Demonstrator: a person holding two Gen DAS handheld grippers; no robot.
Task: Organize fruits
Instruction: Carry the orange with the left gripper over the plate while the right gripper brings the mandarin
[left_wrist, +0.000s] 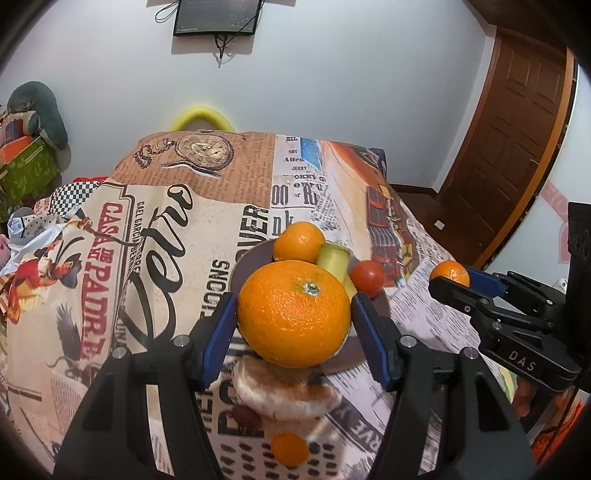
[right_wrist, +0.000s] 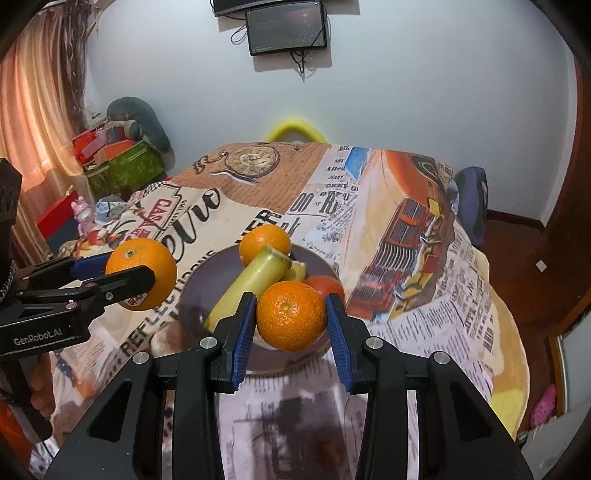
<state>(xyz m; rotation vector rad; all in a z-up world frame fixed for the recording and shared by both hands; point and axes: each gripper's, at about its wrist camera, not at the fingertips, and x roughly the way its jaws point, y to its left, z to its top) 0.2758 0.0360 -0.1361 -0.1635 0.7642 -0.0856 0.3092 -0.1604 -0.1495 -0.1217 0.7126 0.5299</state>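
While each tool (left_wrist: 293, 325) (right_wrist: 290, 317) grips orange (left_wrist: 293, 314) (right_wrist: 291, 314), plate (right_wrist: 207, 280) holds orange (right_wrist: 264, 242), tomato (right_wrist: 327, 288), banana (right_wrist: 255, 280).

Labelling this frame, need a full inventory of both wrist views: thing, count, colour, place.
large orange: 1, orange, in left claw
small orange: 1, orange, in right claw
orange on plate: 1, orange, far rim
green stalk: 1, yellow-green, lying across plate
tomato: 1, red, plate's right side
plate: 1, dark purple, table centre
bread roll: 1, tan, table, near side of plate
tablecloth: 1, newsprint pattern, covers table
monitor: 1, black, wall
left claw: 1, black, blue pads
right claw: 1, black, blue pads
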